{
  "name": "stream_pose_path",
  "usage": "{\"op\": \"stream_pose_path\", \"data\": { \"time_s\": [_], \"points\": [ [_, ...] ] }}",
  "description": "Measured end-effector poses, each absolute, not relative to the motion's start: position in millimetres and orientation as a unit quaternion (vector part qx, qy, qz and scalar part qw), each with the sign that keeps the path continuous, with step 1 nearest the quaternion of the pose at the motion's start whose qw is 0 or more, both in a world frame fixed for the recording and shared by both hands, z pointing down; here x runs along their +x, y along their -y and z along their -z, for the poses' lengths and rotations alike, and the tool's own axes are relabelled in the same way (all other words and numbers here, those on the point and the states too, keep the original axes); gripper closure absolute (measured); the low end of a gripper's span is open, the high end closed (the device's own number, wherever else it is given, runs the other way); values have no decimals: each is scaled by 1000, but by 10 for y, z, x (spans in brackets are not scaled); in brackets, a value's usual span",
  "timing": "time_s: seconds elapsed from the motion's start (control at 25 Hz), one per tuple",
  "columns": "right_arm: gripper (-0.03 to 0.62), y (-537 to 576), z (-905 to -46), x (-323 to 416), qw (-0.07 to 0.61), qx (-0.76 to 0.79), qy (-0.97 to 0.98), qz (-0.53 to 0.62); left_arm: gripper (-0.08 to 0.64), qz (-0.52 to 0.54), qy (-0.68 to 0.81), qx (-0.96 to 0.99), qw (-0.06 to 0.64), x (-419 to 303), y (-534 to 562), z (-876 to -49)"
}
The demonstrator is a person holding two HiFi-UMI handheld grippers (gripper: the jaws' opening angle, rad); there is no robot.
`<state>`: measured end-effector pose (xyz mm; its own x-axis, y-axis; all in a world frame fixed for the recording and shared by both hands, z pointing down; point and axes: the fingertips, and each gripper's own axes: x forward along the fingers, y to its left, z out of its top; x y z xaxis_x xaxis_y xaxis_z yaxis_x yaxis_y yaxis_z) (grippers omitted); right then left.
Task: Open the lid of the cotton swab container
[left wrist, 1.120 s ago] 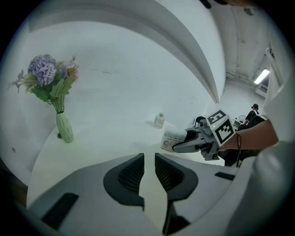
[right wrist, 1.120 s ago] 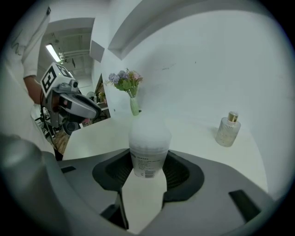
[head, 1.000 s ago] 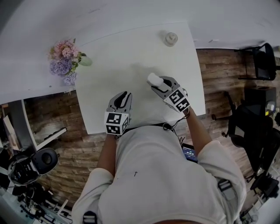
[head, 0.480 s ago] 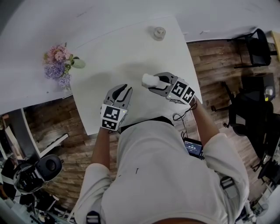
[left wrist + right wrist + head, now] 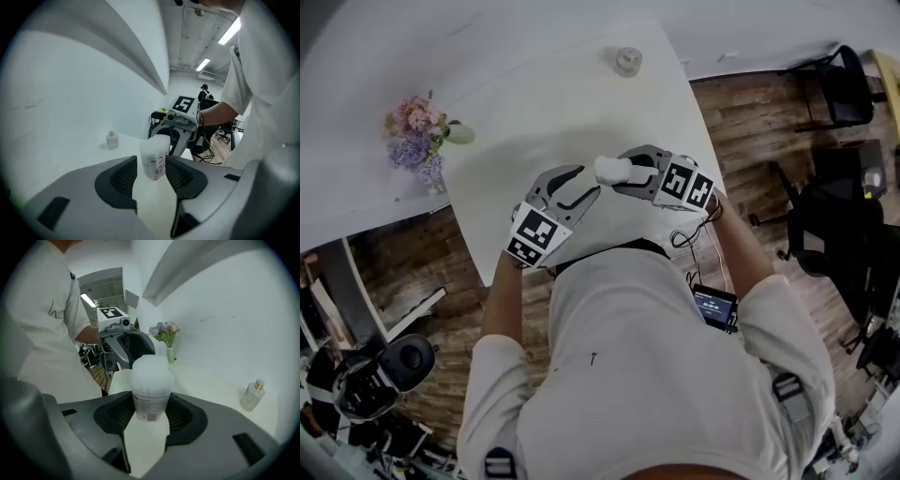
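The cotton swab container (image 5: 610, 170) is a small translucent white tub with its lid on. My right gripper (image 5: 624, 172) is shut on its body and holds it above the white table (image 5: 544, 112). In the right gripper view the container (image 5: 150, 390) stands upright between the pads of the right gripper (image 5: 149, 414). My left gripper (image 5: 587, 182) faces it from the left; its jaws have just been opening and stand wide. In the left gripper view the container (image 5: 153, 158) shows just ahead of the left gripper (image 5: 152, 174), whose pads do not press on it.
A small glass bottle (image 5: 626, 61) stands at the table's far edge. A vase of pink and purple flowers (image 5: 417, 136) sits at the far left. The table's near edge runs just under both grippers. Office chairs (image 5: 853, 89) stand on the wood floor to the right.
The left gripper has moved right toward the container, rolled, and its jaws have opened wide. The right gripper has lifted the container and brought it a little leftward.
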<state>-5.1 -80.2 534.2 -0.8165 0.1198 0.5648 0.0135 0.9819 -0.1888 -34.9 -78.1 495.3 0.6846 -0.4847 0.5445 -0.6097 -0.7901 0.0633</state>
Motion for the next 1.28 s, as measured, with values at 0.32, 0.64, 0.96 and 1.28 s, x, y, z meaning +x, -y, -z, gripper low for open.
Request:
{"op": "stream_pose_path", "data": {
  "time_s": [0.32,0.64,0.96,1.28],
  "points": [
    [396,607,-5310,-52,310,-76,946,-60,314,-254,253,927,112,-168,715,-4907],
    [396,518,-5303,-61,318,-94,943,-35,304,-269,228,930,100,-65,651,-4913],
    [396,468,-5294,-65,320,-109,941,-18,304,-287,221,929,81,19,621,-4920],
    [396,475,-5293,-62,318,-109,942,-1,308,-289,213,930,77,20,622,-4907]
  ]
}}
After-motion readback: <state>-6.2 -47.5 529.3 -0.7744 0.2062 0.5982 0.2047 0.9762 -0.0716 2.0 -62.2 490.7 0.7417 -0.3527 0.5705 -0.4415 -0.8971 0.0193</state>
